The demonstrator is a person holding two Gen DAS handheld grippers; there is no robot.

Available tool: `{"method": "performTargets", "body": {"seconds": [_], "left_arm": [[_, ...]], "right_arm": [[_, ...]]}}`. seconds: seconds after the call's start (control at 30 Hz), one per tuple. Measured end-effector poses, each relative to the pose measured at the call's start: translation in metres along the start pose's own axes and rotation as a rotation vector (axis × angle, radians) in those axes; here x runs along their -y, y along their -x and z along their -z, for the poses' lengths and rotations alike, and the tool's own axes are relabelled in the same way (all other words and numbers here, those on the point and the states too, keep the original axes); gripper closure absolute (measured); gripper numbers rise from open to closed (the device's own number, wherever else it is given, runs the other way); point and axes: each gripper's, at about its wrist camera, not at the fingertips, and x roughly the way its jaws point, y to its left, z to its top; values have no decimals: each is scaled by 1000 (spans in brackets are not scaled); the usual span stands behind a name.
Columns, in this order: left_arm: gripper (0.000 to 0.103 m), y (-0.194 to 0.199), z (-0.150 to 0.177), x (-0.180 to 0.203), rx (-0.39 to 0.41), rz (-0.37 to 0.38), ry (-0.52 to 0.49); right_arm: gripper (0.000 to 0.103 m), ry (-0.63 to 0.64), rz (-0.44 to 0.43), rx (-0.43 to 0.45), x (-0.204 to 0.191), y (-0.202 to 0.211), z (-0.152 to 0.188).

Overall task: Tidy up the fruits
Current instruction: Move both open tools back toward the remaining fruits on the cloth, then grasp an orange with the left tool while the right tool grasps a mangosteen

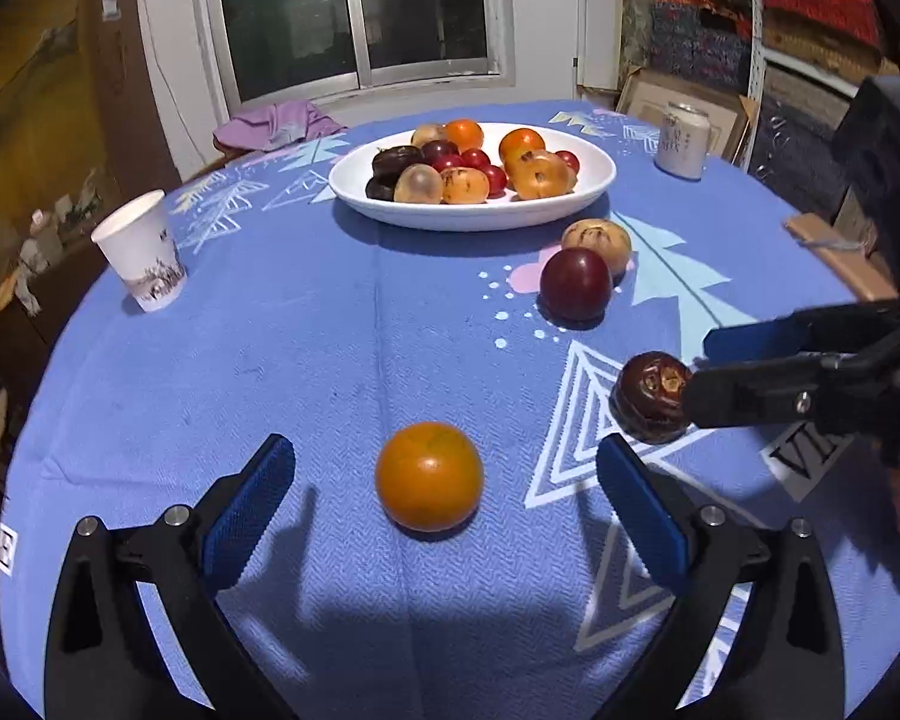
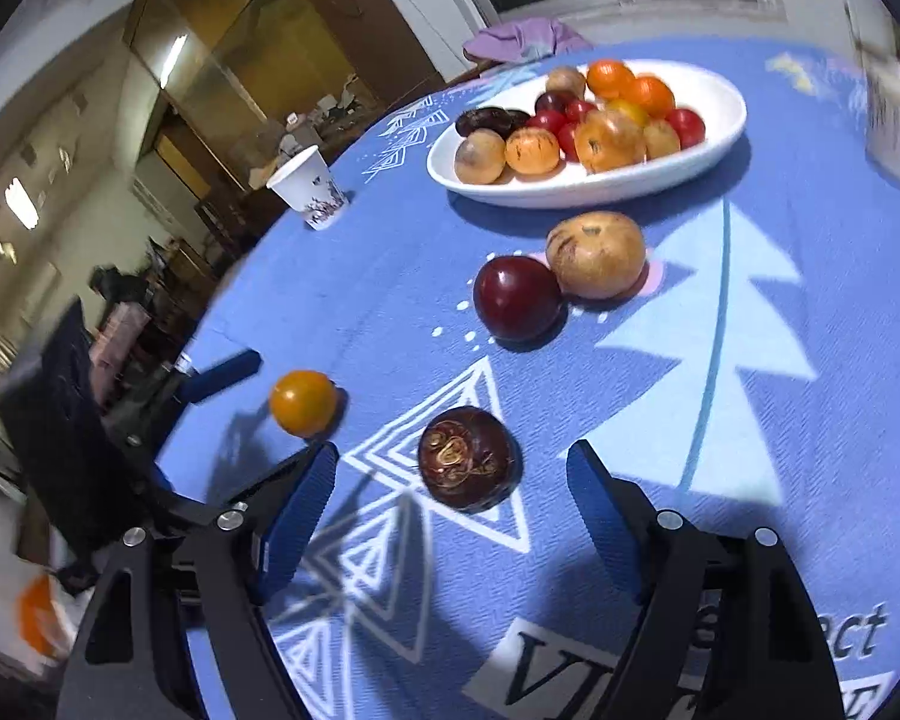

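Observation:
A white oval bowl (image 1: 594, 183) (image 2: 720, 120) holding several fruits stands at the far side of the blue tablecloth. An orange fruit (image 1: 429, 476) (image 2: 303, 402) lies between the open fingers of my left gripper (image 1: 444, 498). A dark brown fruit (image 1: 651, 396) (image 2: 467, 457) lies just ahead of my open right gripper (image 2: 453, 510), whose fingers also show from the side in the left wrist view (image 1: 699, 372), beside that fruit. A dark red plum (image 1: 575, 283) (image 2: 517, 298) and a tan fruit (image 1: 597, 243) (image 2: 596, 255) lie touching, in front of the bowl.
A white paper cup (image 1: 141, 252) (image 2: 309, 187) stands at the left edge. A can (image 1: 684, 141) stands at the far right. A purple cloth (image 1: 276, 126) lies beyond the table near the window. A brown board (image 1: 840, 258) lies at the right edge.

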Motion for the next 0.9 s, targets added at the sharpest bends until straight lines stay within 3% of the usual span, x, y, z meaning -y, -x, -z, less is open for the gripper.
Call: {"method": "performTargets", "body": {"seconds": [0.1, 0.27, 0.37, 0.53, 0.63, 0.83, 0.9], "left_arm": [[4, -6, -2, 0, -22, -28, -10], [4, -17, -4, -6, -62, -92, -2], [4, -20, -5, -8, -71, -124, -3], [4, -28, -5, -9, -112, -121, -11], [4, -30, -5, -13, -121, -100, 4], [4, -40, -3, -33, -167, 27, 130], [4, -41, -3, -30, -166, 12, 118]], "right_arm": [[22, 135, 114, 12, -19, -3, 6], [22, 260, 227, 4, -34, -15, 17], [22, 280, 225, -6, -38, -19, 19], [31, 273, 219, -13, -37, -24, 17], [39, 270, 217, -8, -38, -26, 15], [40, 269, 217, -11, -40, -29, 14], [39, 273, 222, -15, -40, -30, 14]]}}
